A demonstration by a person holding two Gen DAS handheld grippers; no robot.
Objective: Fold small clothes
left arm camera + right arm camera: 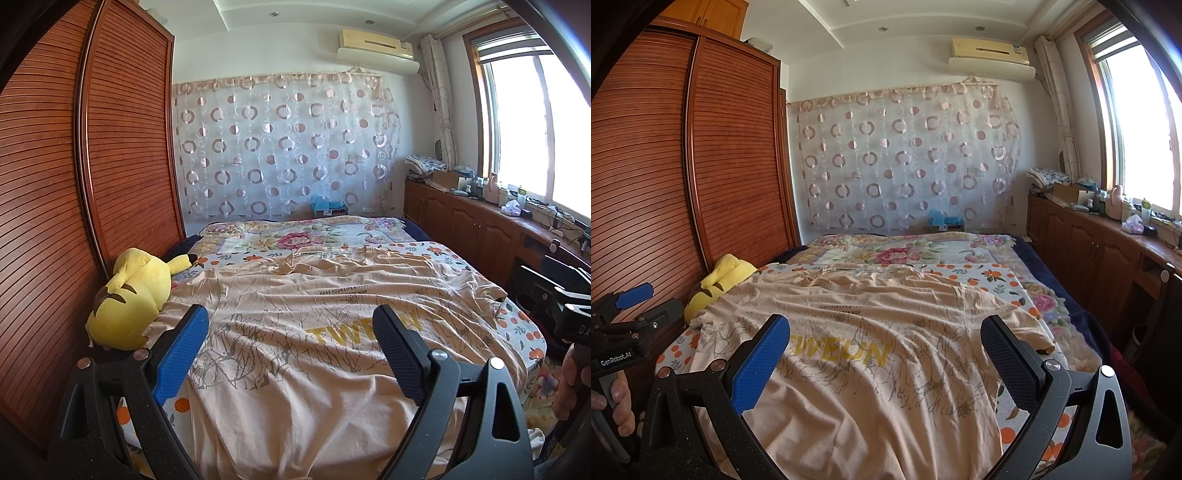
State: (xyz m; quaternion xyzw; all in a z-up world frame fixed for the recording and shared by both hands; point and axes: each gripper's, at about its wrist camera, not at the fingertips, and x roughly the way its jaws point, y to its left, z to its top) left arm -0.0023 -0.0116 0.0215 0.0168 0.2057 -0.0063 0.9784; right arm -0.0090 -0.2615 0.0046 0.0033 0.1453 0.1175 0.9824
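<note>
On the bed, from left to right: yellow plush toy (129, 295) against the wardrobe (74, 184), touching the shirt's left edge; peach T-shirt (314, 350) spread flat and wrinkled over the orange-print sheet (517, 332), collar far, hem near. Left gripper (291, 343) hovering above the near hem, jaws spread wide, holding nothing. Right gripper (886, 354) likewise wide apart and empty over the shirt's middle. Probably the very start of folding: nothing gripped, no crease made. Next move likely calls for lowering both to pinch one side edge or sleeve, clear of the toy, then carrying it across.
</note>
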